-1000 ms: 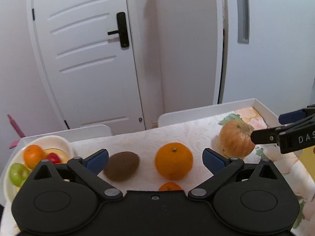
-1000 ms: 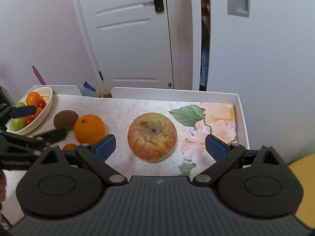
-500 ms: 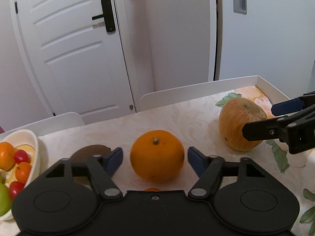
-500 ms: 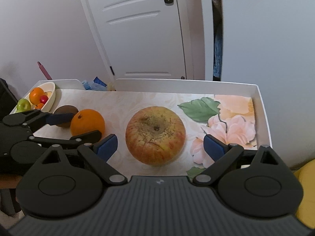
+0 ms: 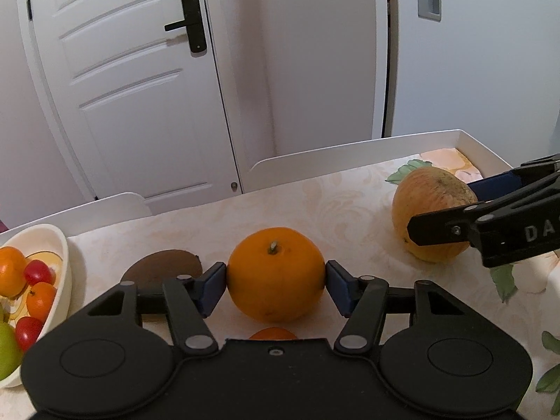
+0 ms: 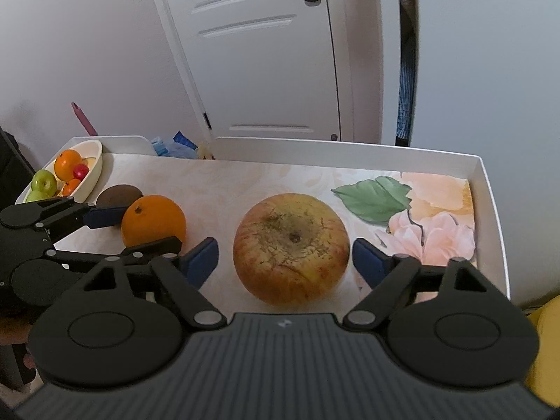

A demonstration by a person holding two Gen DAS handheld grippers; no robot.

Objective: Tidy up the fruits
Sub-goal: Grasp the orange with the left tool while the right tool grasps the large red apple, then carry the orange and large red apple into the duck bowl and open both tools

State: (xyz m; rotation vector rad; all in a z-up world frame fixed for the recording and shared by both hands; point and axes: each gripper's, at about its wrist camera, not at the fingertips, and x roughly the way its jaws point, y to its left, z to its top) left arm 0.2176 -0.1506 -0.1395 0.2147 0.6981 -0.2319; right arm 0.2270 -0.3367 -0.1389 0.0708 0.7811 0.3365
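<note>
A large orange (image 5: 275, 273) sits on the table between the blue pads of my left gripper (image 5: 275, 285), which touch both of its sides. It also shows in the right wrist view (image 6: 153, 220). A big yellow-red apple (image 6: 291, 246) lies between the fingers of my right gripper (image 6: 285, 262), which stands open around it with small gaps on each side. The apple also shows at the right of the left wrist view (image 5: 432, 213). A brown kiwi (image 5: 162, 269) lies left of the orange. A small orange (image 5: 272, 333) peeks out just under the left gripper.
A cream oval bowl (image 5: 61, 266) at the left holds small oranges, red cherry tomatoes and green apples; it also shows in the right wrist view (image 6: 92, 171). The table has a raised white rim (image 6: 350, 148) and a flower-print cloth. A white door and wall stand behind.
My left gripper has moved right from the kiwi to the large orange and closed on it. My right gripper has moved forward around the apple, and its fingers have narrowed.
</note>
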